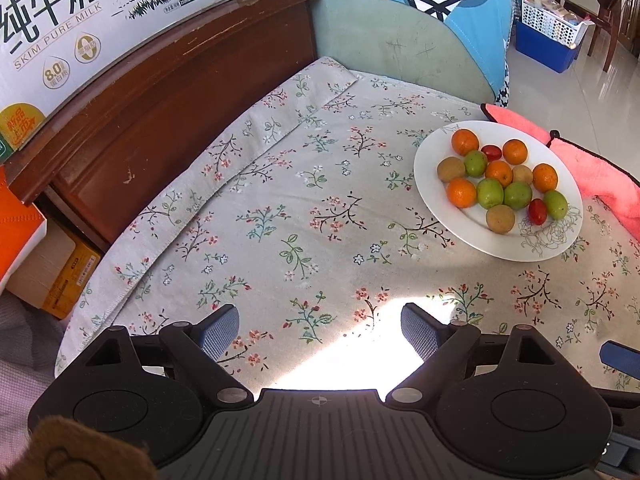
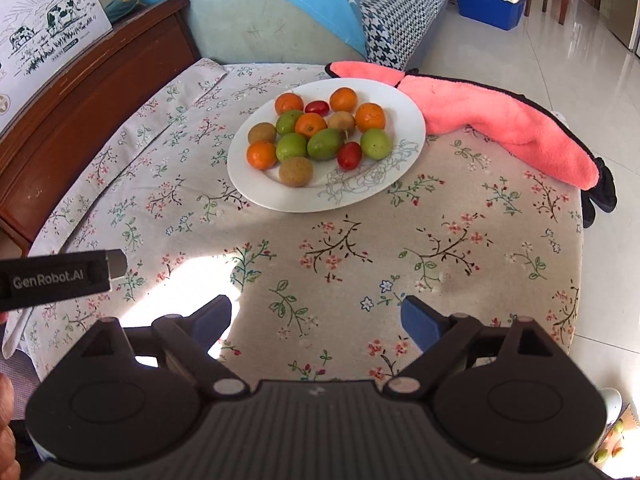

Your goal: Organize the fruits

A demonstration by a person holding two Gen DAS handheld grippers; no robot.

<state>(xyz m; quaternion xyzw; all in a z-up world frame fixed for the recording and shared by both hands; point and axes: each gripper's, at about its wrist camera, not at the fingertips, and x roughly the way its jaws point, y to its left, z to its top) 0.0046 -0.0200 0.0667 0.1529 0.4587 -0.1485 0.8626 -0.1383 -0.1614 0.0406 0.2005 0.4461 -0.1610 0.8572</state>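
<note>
Both the left gripper (image 1: 320, 330) and the right gripper (image 2: 318, 322) hang with jaws spread wide and nothing between them, above the flowered cloth (image 2: 360, 256). Beyond them a white plate (image 2: 404, 160) sits on the cloth, bearing oranges (image 2: 262, 155), green fruits (image 2: 324, 144), brown fruits (image 2: 296, 171) and red tomatoes (image 2: 349, 155). A pink towel (image 2: 500, 124) lies just beside the plate's far edge.

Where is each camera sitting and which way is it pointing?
Left wrist: on the left gripper, angled down at the tablecloth, plate far right; its open fingers show.
Right wrist: on the right gripper, angled down, plate ahead; open fingers, left gripper's side show.
Shared: plate, fruit, pink towel, milk box.
</note>
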